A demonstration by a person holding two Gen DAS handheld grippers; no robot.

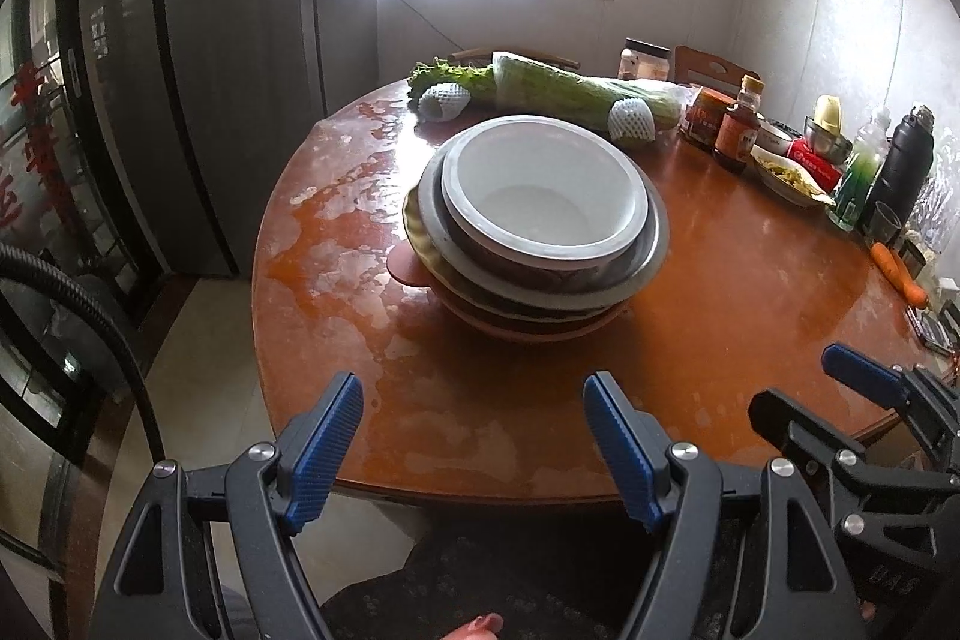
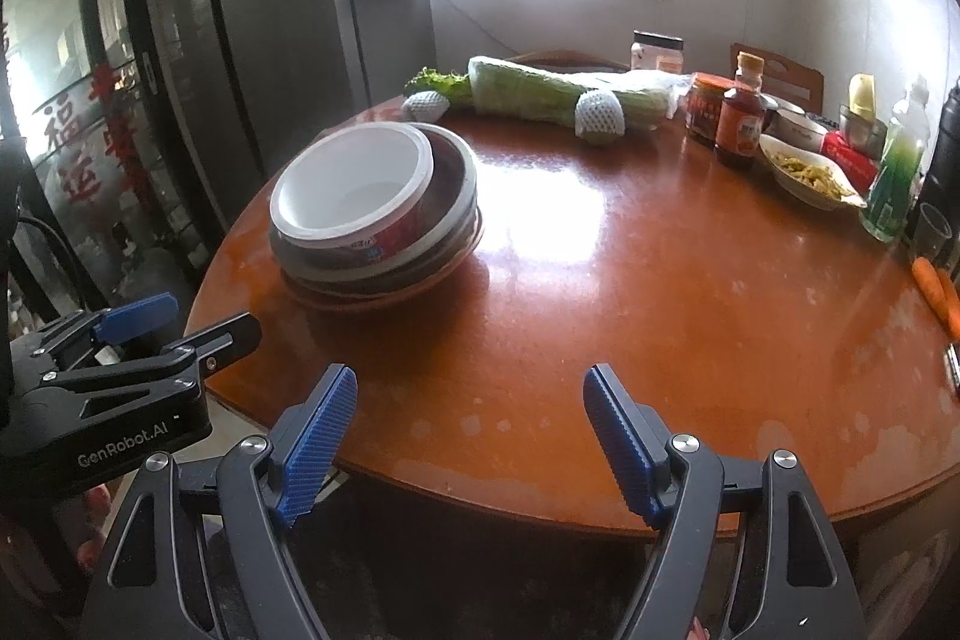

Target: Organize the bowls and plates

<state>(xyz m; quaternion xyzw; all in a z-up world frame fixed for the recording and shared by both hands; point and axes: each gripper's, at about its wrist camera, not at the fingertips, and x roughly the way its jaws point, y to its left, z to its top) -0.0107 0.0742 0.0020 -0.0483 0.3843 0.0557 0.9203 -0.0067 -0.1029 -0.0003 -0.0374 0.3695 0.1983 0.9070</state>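
A stack of plates and bowls [image 1: 534, 244] stands on the round orange-brown table [image 1: 720, 316]. A white bowl [image 1: 540, 196] sits on top, nested in grey and pink dishes. The stack also shows in the right wrist view [image 2: 378, 214], where the white bowl [image 2: 354, 184] has a red printed side. My left gripper [image 1: 474, 406] is open and empty, held near the table's front edge, short of the stack. My right gripper [image 2: 468, 400] is open and empty over the front edge, to the right of the stack. Each gripper shows in the other's view: the right gripper [image 1: 840, 388] and the left gripper [image 2: 156, 322].
Napa cabbage [image 1: 576, 94] and lettuce lie at the far side. Jars, sauce bottles [image 1: 738, 130], a dish of food [image 2: 810, 178], a green bottle, a black flask [image 1: 906, 166] and carrots [image 1: 900, 274] crowd the right edge. A dark fridge [image 1: 180, 70] stands to the left.
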